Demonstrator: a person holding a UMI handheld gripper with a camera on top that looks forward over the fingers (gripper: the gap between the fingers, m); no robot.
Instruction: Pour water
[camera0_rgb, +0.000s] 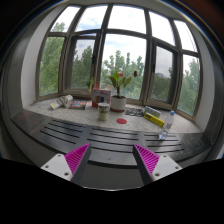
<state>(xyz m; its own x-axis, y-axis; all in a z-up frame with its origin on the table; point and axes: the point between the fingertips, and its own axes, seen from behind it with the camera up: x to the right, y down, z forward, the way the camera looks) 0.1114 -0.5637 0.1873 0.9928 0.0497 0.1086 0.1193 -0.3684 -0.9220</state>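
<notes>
My gripper (112, 158) stands open, its two pink-padded fingers (76, 156) wide apart with nothing between them, hovering over a dark table (110, 140). Far beyond the fingers, on the bay-window sill, a clear plastic water bottle (167, 123) stands at the right. A small grey cup (103, 110) stands near the middle of the sill, next to a potted plant (119, 97) in a white pot. All of these are well out of reach of the fingers.
A red box (101, 97) and some books or papers (68, 102) lie on the sill to the left. A yellow object (153, 118) lies beside the bottle. A small red disc (122, 122) rests in front of the plant. Large windows (125, 55) curve behind.
</notes>
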